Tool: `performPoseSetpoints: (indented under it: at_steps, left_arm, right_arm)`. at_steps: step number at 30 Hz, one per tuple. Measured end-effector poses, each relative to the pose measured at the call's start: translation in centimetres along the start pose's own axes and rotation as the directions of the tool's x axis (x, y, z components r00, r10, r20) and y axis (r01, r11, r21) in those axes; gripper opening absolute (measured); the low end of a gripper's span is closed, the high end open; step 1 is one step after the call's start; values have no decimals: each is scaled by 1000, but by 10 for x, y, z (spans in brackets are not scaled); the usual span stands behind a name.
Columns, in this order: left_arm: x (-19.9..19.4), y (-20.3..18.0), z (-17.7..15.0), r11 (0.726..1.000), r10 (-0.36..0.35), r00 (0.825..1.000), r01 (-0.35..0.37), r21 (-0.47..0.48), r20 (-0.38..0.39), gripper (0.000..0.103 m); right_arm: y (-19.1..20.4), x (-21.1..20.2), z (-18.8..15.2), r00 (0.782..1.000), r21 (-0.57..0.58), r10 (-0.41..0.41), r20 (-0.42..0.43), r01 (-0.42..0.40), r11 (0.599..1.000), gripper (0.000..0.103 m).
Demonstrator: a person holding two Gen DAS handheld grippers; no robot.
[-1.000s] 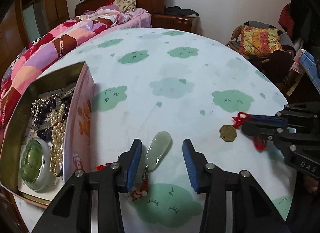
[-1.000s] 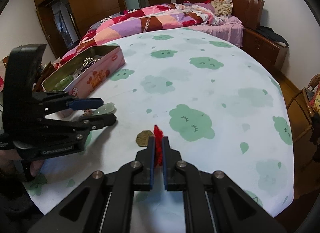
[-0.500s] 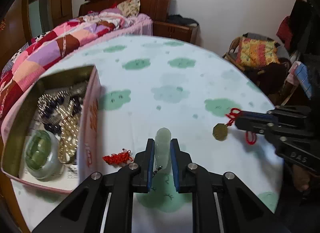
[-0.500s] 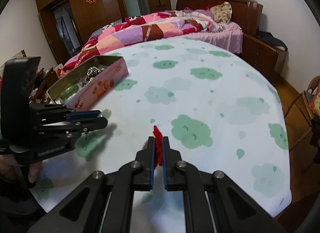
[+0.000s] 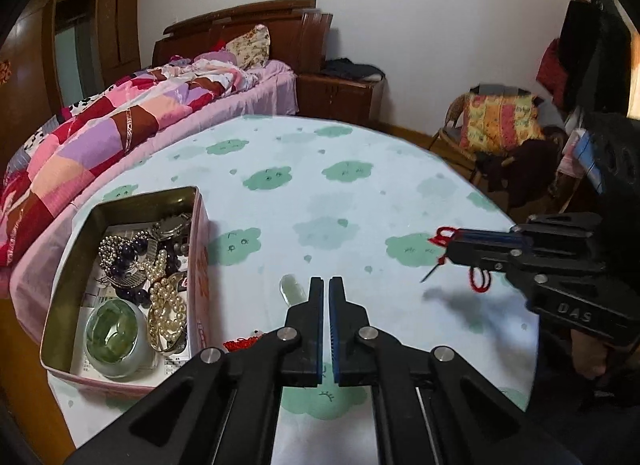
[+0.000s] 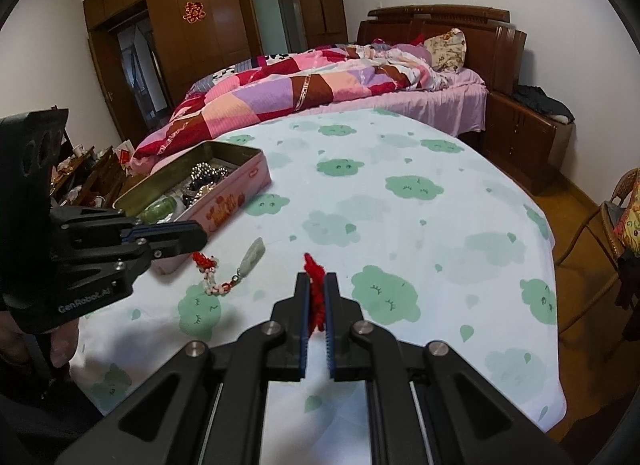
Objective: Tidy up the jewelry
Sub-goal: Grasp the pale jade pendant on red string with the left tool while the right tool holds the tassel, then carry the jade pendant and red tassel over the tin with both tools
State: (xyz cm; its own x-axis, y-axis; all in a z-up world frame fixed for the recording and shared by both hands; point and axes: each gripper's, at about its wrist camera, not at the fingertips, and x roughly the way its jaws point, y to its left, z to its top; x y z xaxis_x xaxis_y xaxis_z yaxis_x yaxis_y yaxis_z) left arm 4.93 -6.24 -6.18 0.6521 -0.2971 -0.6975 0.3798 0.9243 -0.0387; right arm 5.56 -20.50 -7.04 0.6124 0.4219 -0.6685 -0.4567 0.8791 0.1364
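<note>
Cloud-printed round tablecloth [image 6: 400,193], bedroom behind. Left gripper [image 5: 325,285] shut on nothing, pale jade pendant with red knotted cord [image 6: 254,255] lying just left of it. Right gripper [image 6: 316,289] clamped on red knotted cord [image 6: 314,293], likely bound for pink jewelry-filled tin [image 5: 200,249] at left.

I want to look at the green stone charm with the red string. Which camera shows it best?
The right wrist view. There the whole charm lies flat on the tablecloth, stone, beads and red knot all showing. In the left wrist view the left gripper hides most of it; only the stone's tip peeks out.
</note>
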Motion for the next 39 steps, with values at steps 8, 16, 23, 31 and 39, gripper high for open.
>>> performPoseSetpoints:
  at_steps: [8, 16, 23, 31, 39]
  left_arm:
    - [30, 2, -8, 1000, 26, 998, -27, -13, -57, 69]
    - [56, -4, -4, 999, 45, 992, -44, 12, -118, 58]
    - [62, 11, -10, 998, 37, 988, -45, -50, -152, 12]
    - [21, 11, -3, 998, 2, 998, -6, -60, -59, 11]
    - [-30, 28, 26, 997, 38, 997, -34, -66, 63, 11]
  right_arm:
    - [-7, 3, -1, 1000, 14, 5, -14, -5, 1000, 9]
    - [-10, 5, -4, 1000, 24, 15, -15, -15, 1000, 9]
    - [-10, 4, -4, 1000, 25, 14, -6, -14, 1000, 9]
    - [-7, -6, 5, 999, 18, 14, 32, -14, 1000, 9]
    - [4, -7, 31, 997, -8, 39, 70, -39, 999, 9]
